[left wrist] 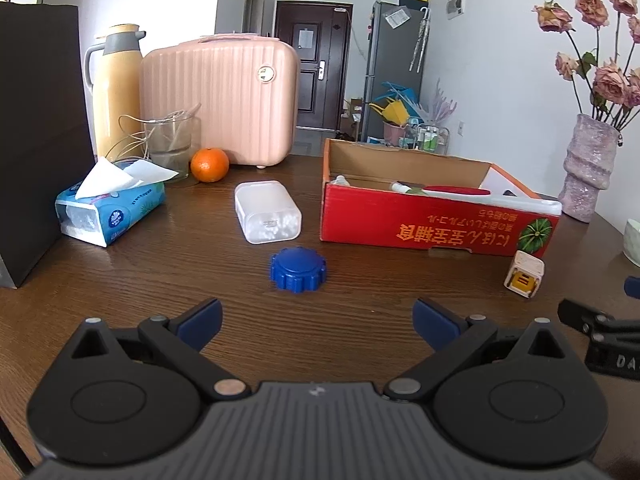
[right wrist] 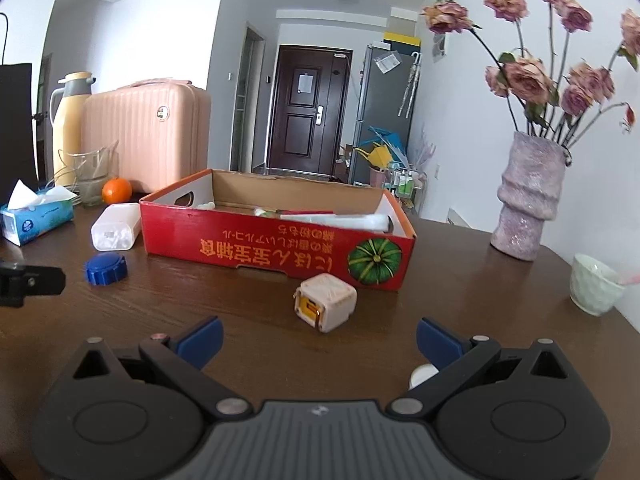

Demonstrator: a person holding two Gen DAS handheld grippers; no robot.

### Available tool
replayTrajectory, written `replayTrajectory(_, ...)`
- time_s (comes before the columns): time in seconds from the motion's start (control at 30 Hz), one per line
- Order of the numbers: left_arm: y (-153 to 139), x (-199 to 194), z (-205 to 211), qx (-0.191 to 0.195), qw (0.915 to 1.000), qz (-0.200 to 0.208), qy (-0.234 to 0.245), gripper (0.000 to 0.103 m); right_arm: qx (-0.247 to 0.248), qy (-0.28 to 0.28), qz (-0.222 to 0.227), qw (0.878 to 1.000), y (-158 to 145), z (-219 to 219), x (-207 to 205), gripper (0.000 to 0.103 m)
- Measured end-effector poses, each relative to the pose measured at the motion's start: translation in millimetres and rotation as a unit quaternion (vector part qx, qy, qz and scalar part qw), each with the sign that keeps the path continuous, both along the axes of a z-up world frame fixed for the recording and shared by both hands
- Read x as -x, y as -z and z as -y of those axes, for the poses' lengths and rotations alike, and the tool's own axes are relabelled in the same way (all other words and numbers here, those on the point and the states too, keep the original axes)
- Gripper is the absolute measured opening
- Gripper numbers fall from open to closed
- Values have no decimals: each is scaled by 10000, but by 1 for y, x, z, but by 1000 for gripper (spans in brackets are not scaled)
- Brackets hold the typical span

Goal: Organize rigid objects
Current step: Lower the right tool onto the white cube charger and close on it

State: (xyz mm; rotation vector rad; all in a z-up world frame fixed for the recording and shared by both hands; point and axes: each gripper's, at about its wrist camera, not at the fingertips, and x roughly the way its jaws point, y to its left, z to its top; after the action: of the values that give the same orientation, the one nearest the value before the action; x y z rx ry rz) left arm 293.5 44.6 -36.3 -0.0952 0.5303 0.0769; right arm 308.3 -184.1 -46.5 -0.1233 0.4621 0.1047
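Spreading across both views, the dark wooden counter (left wrist: 160,280) carries everything. At its far left stands a pink ribbed case (left wrist: 220,96) with a yellow thermos (left wrist: 116,84) beside it. A red cardboard box (right wrist: 276,244) (printed text upside down, a green squash picture on its near wall) sits open-topped at centre right and already holds a few items, too hidden to name. Far right is a lilac vase (right wrist: 524,196) of dried roses. A tissue pack (left wrist: 108,212) lies at the left, with an orange (left wrist: 209,164) behind it. A white translucent container (left wrist: 268,212) lies just left of the box, and a blue ridged cap (left wrist: 298,270) rests near of it. A small cream cube charger (right wrist: 326,302) lies just near the box's front wall. The left gripper (left wrist: 316,320) hovers near the cap, fingers (left wrist: 200,318) released and empty. The right gripper (right wrist: 318,340) faces the charger, likewise spread wide, holding nothing.
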Motion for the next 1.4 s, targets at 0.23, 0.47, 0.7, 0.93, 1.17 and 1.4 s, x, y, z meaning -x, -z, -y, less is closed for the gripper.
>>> replayTrajectory(0.23, 1, -11, -15, 58, 9997, -59, -220, 103, 66, 179, -176, 9997, 10, -5, -47, 103)
replayTrajectory(0.47, 1, -18, -25, 61, 9992, -36, -395, 103, 53, 406, -538, 9977, 26, -7, -92, 100)
replayTrajectory(0.7, 2, -21, -31, 110, 9988, -79, -466, 103, -161, 551, -827, 9949, 33, -7, -116, 92)
replayTrajectory(0.93, 2, -21, -31, 99, 9988, -54, -471, 103, -458, 614, -1151, 9904, 39, -6, -124, 48)
replayTrajectory(1.17, 2, -18, -31, 99, 9987, -18, -499, 103, -656, 730, -1009, 9900, 35, 3, -115, 38)
replayTrajectory(1.4, 1, -16, -30, 96, 9987, 0, -502, 103, -720, 659, -817, 9919, 29, 5, -102, 38)
